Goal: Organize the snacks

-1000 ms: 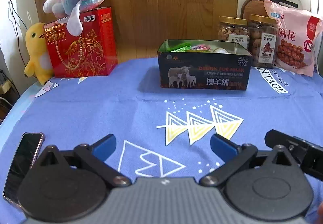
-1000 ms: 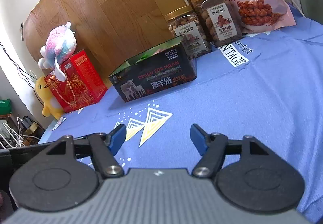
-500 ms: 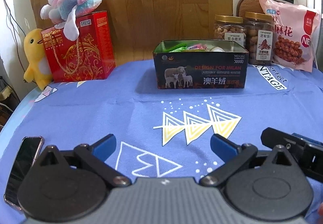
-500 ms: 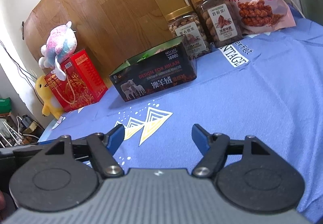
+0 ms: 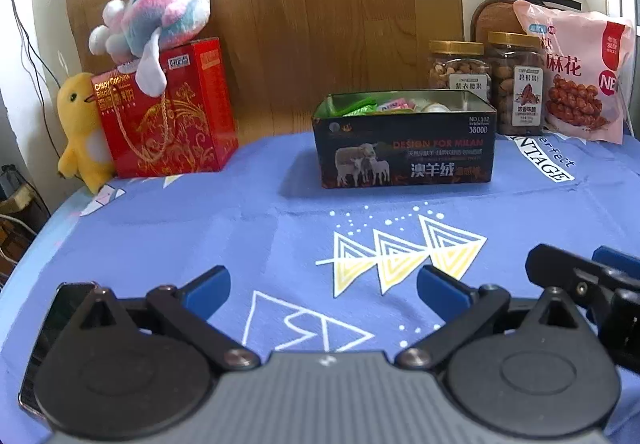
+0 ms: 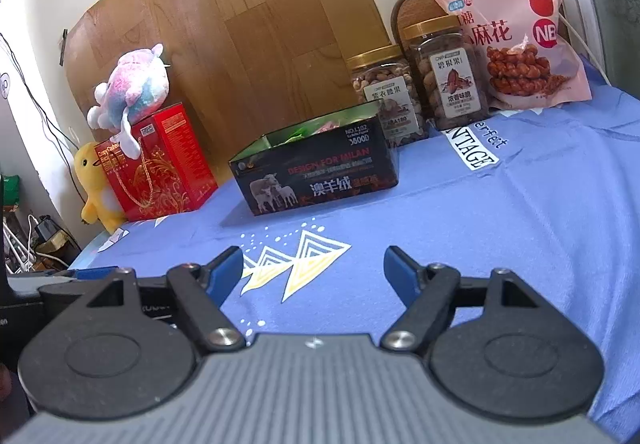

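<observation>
open blue cloth (image 5: 200,228) before tin (image 5: 404,147), left gripper (image 5: 323,286) fingers spread empty, right gripper (image 6: 313,270) fingers just widening, empty

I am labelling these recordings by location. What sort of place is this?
Probably a home room: a table under a blue printed cloth, plush toys on a red gift box, and nut jars beside an open snack tin.

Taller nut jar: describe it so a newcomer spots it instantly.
At the back of the blue tablecloth, right of the open dark tin, two gold-lidded jars stand before a pink snack bag. It is the jar touching the bag: taller, darker nuts, than the shorter jar.
</observation>
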`<state>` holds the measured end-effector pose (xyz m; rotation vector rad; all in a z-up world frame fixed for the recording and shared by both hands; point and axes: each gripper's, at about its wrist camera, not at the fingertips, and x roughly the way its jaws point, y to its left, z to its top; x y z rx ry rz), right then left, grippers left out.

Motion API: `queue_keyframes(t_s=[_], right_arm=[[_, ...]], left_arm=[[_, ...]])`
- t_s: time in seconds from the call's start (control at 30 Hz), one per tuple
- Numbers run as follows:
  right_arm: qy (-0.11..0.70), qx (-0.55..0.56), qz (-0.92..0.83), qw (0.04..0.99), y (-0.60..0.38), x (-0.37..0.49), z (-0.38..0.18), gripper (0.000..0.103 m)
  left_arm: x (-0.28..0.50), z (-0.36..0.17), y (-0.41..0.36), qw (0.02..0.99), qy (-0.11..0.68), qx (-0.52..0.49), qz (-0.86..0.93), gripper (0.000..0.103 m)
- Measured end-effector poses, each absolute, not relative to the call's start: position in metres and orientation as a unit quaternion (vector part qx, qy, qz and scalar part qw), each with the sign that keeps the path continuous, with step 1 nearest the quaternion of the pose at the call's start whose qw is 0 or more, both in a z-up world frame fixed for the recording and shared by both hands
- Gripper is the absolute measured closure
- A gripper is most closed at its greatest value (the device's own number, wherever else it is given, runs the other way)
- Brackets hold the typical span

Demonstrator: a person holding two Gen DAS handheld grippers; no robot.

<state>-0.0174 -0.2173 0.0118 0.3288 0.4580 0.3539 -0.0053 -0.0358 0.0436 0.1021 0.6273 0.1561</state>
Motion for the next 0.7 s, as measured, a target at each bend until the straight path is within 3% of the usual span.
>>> queue_keyframes(t_s=[0.7], right_arm=[[0.226,0.162,0.171,0.945,-0.2148,-0.0210,0.0110,0.023]], left_arm=[[-0.0127,0.0424,-0.0297,0.952,0.278,0.071,0.110,0.000]])
